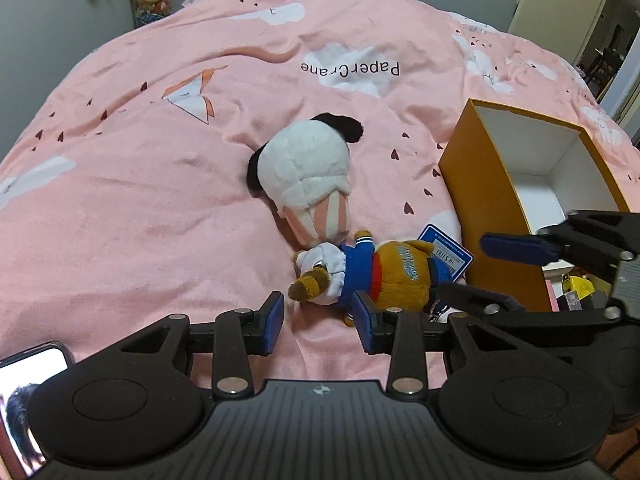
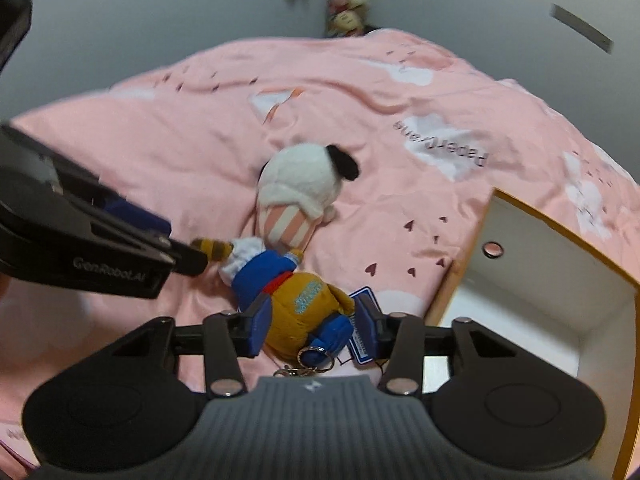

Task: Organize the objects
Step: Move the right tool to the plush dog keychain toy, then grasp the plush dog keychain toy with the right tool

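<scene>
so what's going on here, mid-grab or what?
Mid-grab. The right hand-held gripper is open around the brown-and-blue plush keychain lying on the pink bedspread, not yet clamped. The left hand-held gripper is open near the toy's head end. The white plush lies untouched; the orange box beside them looks empty.

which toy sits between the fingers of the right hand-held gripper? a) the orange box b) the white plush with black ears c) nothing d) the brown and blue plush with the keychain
d: in the right wrist view the right hand-held gripper has its blue pads on either side of the brown and blue plush, while the white plush lies farther off on the pink blanket.
</scene>
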`<state>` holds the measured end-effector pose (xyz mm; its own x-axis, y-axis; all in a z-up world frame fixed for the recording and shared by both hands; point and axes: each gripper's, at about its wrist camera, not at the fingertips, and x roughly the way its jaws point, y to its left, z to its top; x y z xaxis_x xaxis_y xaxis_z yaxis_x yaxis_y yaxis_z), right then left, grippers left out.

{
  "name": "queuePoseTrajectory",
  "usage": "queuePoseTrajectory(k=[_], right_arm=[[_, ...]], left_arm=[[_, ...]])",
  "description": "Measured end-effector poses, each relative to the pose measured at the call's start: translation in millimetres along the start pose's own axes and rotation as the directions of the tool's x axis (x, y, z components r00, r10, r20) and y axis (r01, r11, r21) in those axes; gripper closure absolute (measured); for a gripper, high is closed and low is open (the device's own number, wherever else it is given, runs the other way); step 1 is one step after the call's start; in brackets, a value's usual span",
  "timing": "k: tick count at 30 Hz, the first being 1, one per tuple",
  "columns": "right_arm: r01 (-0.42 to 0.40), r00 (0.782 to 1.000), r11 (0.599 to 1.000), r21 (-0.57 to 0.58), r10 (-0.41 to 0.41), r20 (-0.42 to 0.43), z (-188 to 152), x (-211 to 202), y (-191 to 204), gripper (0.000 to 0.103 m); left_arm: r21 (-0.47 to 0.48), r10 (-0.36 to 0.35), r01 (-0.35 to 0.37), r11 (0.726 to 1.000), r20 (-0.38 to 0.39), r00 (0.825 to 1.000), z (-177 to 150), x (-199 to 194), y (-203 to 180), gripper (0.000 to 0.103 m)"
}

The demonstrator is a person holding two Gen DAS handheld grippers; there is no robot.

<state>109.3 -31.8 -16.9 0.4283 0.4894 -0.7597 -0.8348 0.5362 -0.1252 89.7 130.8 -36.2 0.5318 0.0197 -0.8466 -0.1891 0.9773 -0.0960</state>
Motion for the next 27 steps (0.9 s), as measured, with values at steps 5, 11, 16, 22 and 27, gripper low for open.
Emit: queuePoseTrajectory(k=[5,11,16,22,27], right_arm=[[-0.049,0.997,0.987,-0.15,0.039,-0.072,6.2,21.4,9.8,0.062],[-0.109,0.986,0.961,-0.255,0.071,-0.153,11.8,45.6,19.2,0.067],[-0.108,0.981,0.934,-0.34,0.045,-0.189,14.3,61.0,29.6,0.059],[-0.114,0.976,0.892,-0.437,0.018,-0.218,8.7,73.5,41.8,0.042],[-0.105,0.976,0.874,-0.475,-0.003,-0.22,6.7,81.8,45.4,0.038]], left_arm=[[0.012,0.06,-0.06,0.998,0.001,0.998,0.7,8.1,-0.1,0.06],[0.006,0.082,-0.082,0.997,-0.007,0.997,1.3,15.2,5.3,0.06],[-0.008,0.105,-0.105,0.994,0.012,0.994,1.0,16.6,5.6,0.06],[0.032,0.167,-0.168,0.985,0.019,0.986,-10.4,18.8,-2.9,0.06],[0.057,0.181,-0.182,0.982,0.021,0.983,-16.9,18.8,-8.2,0.06]])
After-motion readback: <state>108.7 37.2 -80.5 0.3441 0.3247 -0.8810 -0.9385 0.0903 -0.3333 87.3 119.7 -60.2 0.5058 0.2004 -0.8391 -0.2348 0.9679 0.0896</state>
